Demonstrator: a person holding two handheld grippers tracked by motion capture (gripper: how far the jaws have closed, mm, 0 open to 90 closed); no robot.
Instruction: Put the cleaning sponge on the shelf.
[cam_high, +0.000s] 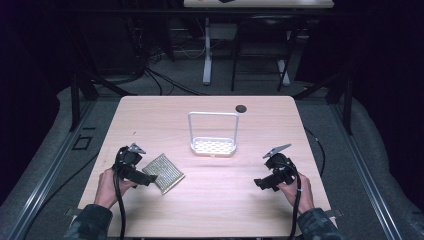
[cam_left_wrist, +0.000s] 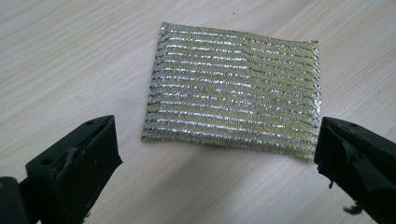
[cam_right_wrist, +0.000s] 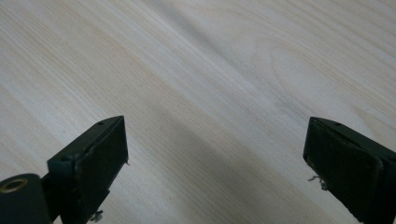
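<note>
A flat rectangular scouring cloth (cam_high: 164, 172) with gold and silver stripes lies on the wooden table at the front left. My left gripper (cam_high: 149, 179) hovers at its near edge, jaws wide open. In the left gripper view the cloth (cam_left_wrist: 236, 91) lies just ahead of the open gripper (cam_left_wrist: 217, 154), with nothing between the jaws. My right gripper (cam_high: 261, 183) is at the front right, open over bare wood; in the right gripper view the gripper (cam_right_wrist: 217, 156) has its jaws far apart. A white rack (cam_high: 213, 145) with a tall wire handle stands mid-table.
A small dark round hole or cap (cam_high: 241, 108) sits near the table's far edge. Beyond the table (cam_high: 150, 115) stand the legs of another desk (cam_high: 207, 65) and cables on the grey floor. Dark frame rails run along both sides.
</note>
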